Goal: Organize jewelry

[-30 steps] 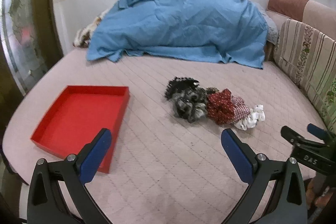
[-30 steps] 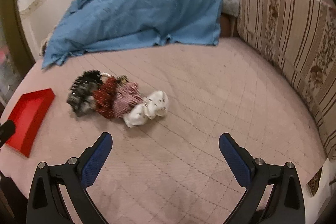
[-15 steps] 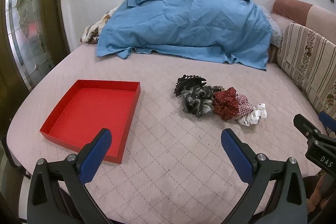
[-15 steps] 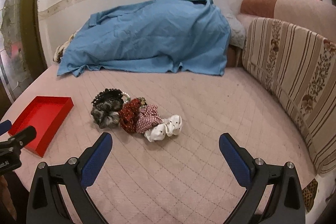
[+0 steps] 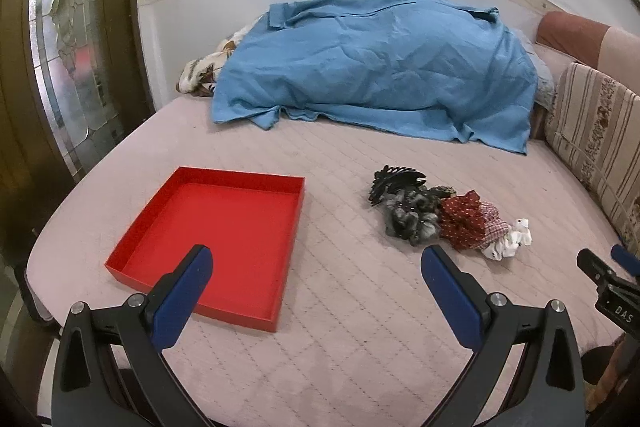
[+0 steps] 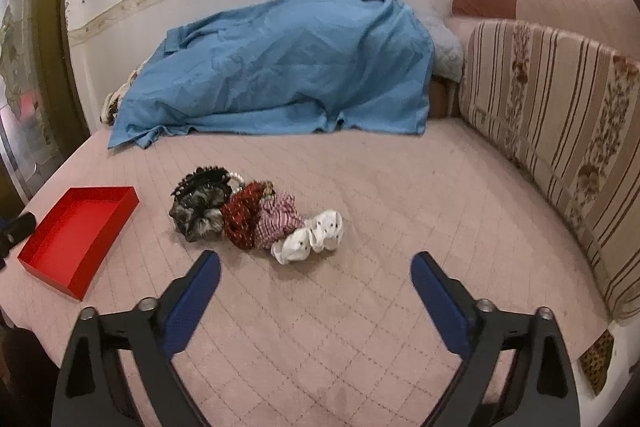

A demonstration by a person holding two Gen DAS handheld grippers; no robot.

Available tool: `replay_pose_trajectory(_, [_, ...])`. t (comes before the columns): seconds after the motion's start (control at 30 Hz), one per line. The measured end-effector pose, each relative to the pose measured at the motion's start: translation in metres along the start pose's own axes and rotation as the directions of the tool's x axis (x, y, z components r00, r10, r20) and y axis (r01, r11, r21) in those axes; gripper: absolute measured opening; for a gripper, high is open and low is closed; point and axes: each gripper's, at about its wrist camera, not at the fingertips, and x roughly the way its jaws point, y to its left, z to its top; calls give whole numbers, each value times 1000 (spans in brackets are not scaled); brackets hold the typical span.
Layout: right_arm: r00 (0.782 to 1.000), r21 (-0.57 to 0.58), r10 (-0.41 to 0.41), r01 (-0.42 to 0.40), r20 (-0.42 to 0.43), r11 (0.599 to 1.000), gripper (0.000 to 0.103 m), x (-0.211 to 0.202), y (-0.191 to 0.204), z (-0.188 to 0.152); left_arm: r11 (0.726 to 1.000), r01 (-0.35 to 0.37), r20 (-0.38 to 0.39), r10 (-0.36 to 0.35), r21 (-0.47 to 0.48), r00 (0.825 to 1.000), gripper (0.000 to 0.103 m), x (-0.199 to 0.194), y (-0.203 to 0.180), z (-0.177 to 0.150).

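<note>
Right hand-held gripper [image 6: 316,273] spread, empty; white dotted fabric scrunchie [image 6: 310,237] just ahead-left: descend, pinch bunched middle, avoid quilted pink bedspread [image 6: 400,207].

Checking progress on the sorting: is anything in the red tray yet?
No. The red tray shows only its bare red floor, while the hair accessories lie in a pile on the bed beside it.

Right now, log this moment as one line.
left gripper: open, holding nothing | right gripper: open, holding nothing | red tray: nothing inside | hair accessories pile: on bed, untouched
</note>
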Motion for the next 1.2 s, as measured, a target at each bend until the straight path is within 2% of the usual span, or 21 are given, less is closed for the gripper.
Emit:
replay_pose_trajectory(0.13, [999, 27, 24, -23, -47, 999, 88, 17, -9, -4, 999, 40, -10, -40, 4, 999, 101, 8, 2, 3])
replay_pose_trajectory(0.2, [997, 33, 33, -31, -63, 999, 88, 24, -13, -6, 998, 60, -28, -60, 11, 998, 88, 14, -1, 2])
replay_pose_trajectory(0.3, [996, 35, 41, -39, -82, 999, 86, 36, -16, -8, 996, 89, -71, -87, 28, 994, 77, 27, -9, 2])
replay_pose_trajectory(0.53, [990, 46, 53, -48, -127, 998, 81, 63, -25, -6, 992, 108, -126, -99, 68, 987, 77, 55, -31, 1])
replay_pose_trajectory(0.87, [986, 97, 88, -75, -143, 993, 81, 91, -41, 3, 980, 198, -224, -186, 34, 957, 77, 107, -49, 14])
replay_pose_trajectory(0.93, [985, 100, 93, -79, -144, 992, 80, 96, -43, 6, 975, 219, -239, -207, 24, 949, 73, 120, -53, 17])
replay_pose_trajectory(1.0, [983, 106, 106, -90, -148, 990, 77, 102, -44, 7, 970, 240, -265, -225, 25, 938, 61, 133, -59, 20])
replay_pose_trajectory(1.1, [977, 126, 137, -117, -163, 985, 71, 112, -44, 10, 963, 268, -288, -254, 11, 923, 60, 150, -67, 21])
replay_pose_trajectory(1.2, [964, 161, 212, -186, -158, 969, 67, 121, -42, 14, 957, 290, -304, -273, 8, 912, 60, 167, -77, 23])
